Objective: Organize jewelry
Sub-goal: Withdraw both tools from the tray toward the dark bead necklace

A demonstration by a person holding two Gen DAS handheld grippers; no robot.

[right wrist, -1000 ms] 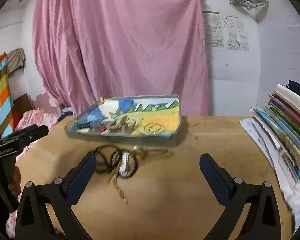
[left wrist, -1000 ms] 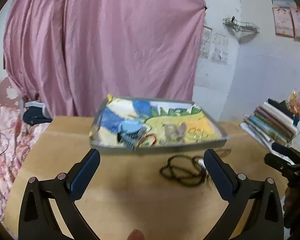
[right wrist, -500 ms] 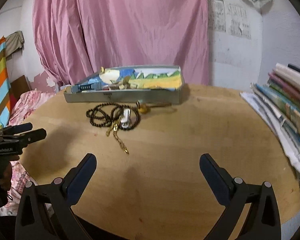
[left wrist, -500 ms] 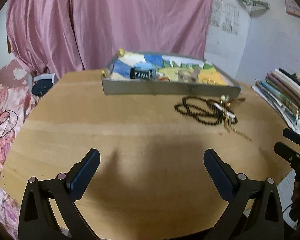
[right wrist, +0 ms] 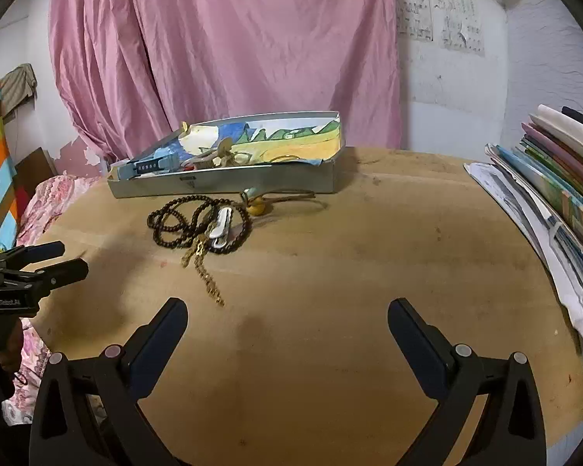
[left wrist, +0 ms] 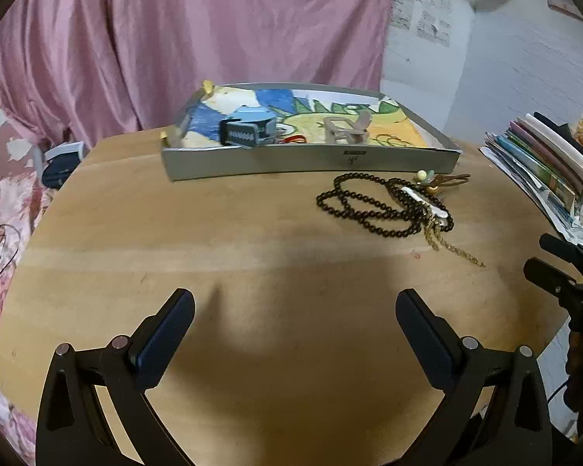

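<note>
Black-framed and blue-padded, the left gripper point(left wrist: 294, 324) hovers low over the wooden table point(left wrist: 213, 240), jaws spread wide and empty. Ahead stands a shallow grey tray point(left wrist: 311, 159), lined with a colourful drawing and holding small trinkets. Just before it lies a tangled dark bead necklace point(right wrist: 198, 225) with a gold chain point(right wrist: 208, 279). Right gripper point(right wrist: 287, 318) equally wide, holding nothing

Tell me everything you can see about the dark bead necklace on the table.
The dark bead necklace is one long strand of small round glossy beads, black to dark brown, lying slack in overlapping loops on the wooden table, just in front of the grey tray. A white clip and a gold chain lie tangled with it. Neither gripper touches it.
</note>
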